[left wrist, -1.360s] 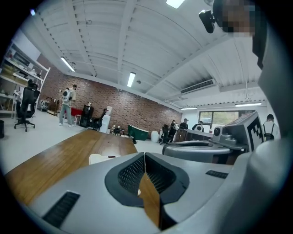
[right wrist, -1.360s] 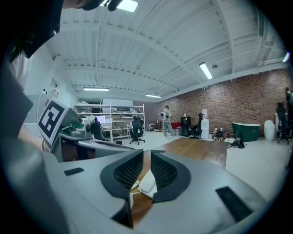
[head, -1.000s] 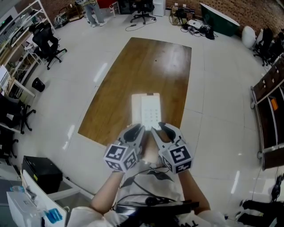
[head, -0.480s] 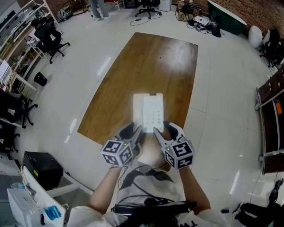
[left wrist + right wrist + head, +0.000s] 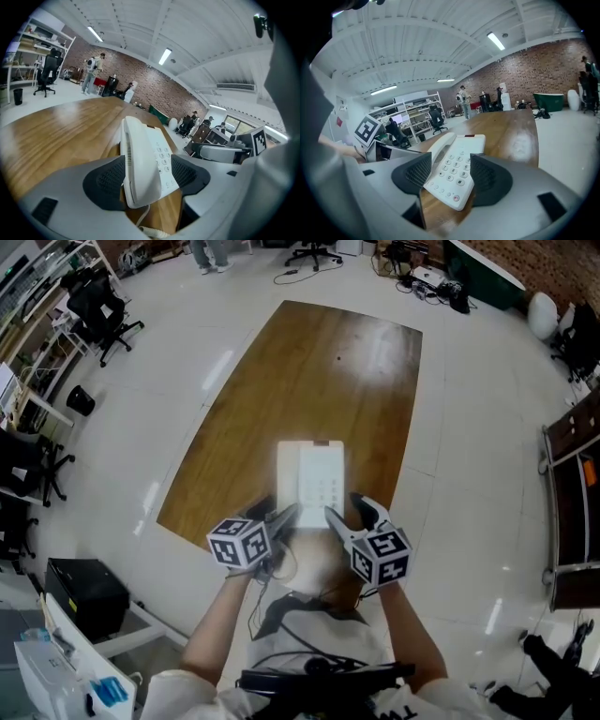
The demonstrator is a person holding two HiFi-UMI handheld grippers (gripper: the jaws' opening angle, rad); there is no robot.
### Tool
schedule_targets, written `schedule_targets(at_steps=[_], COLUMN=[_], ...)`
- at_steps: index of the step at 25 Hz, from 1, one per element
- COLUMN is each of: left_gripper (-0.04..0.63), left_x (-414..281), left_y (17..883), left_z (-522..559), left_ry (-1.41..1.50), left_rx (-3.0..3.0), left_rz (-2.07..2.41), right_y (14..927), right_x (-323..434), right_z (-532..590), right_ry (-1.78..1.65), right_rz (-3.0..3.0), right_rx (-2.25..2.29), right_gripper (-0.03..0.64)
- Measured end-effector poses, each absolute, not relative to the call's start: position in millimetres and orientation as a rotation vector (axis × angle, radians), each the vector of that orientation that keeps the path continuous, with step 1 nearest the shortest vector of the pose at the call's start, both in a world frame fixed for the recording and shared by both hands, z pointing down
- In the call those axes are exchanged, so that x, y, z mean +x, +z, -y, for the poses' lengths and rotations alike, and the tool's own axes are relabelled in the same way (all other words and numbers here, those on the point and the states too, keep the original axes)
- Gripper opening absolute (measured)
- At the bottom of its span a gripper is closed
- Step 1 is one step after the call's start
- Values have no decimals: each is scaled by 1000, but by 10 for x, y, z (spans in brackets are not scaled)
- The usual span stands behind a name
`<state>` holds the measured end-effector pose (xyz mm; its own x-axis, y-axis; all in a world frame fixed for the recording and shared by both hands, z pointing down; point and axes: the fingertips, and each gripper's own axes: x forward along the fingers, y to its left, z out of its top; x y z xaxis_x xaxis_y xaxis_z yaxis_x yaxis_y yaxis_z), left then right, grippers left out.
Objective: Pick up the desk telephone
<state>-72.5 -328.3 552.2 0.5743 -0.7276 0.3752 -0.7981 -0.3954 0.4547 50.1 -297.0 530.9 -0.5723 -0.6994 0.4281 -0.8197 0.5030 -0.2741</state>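
Observation:
A white desk telephone [image 5: 311, 479] lies flat on the wooden table [image 5: 309, 362], close to the table's near edge. Its handset [image 5: 133, 159] rests along the left side, with the keypad [image 5: 454, 171] to the right. My left gripper [image 5: 281, 517] is at the phone's near left corner. Its jaws are opening, and the handset's near end is between the pads [image 5: 105, 180]. My right gripper [image 5: 349, 514] is at the near right corner. Its jaws are opening too, around the keypad end, pads [image 5: 487, 178] not pressing. A coiled cord [image 5: 151, 231] trails beneath.
The table's near edge runs just under the grippers. Office chairs [image 5: 98, 320] and shelving stand at the left. A black box [image 5: 84, 601] sits on the floor at the lower left, and a dark cabinet [image 5: 572, 484] is at the right. A person [image 5: 211, 251] stands far back.
Both grippers have come down to the phone's near end, and their jaws have spread wider, so they now flank the handset and the keypad. The phone has not moved.

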Motion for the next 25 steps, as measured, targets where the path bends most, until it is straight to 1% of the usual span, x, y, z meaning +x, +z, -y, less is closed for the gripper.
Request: schedule_targets(at_steps=[2,3,4,7,9,14,15,16,17,25], left_gripper=[302,304,304,304,341,339,337,328,330,350], left_x=[-736,-744,-749,-729,-696,-687,-690,-687,-680,-627], left_y=[5631,5668,5694,5743,5783,5899,5914,5926,5936,6019], left_z=[3338,3361,3384,3446,3482,3557,3560,3560,3561,3575], left_ry=[160,158,152,140,138,118,119,120,120,164], left_rx=[2178,2165,2154,2136,2122,2049,2042,2039,2036,2047], left_rz=[1189,1178,1168,1127,1078,1001,992,979,963,812], right_y=[5394,5439,5487,5621,5690,5869,5902,5933,5962,6195], right_x=[520,520,521,544,551,547,552,560,569,502], right_z=[3015,3034,3054,3122,3174,3275,3282,3287,3293,3334], right_ry=[715,744,773,851,911,1050,1080,1110,1135,1232], right_rz=[2476,2472,2466,2446,2439,2419,2413,2406,2398,2316], right_rx=[1272,1258,1244,1223,1215,1178,1170,1164,1159,1093], right_gripper=[265,294,308,308,308,309,315,347,350,350])
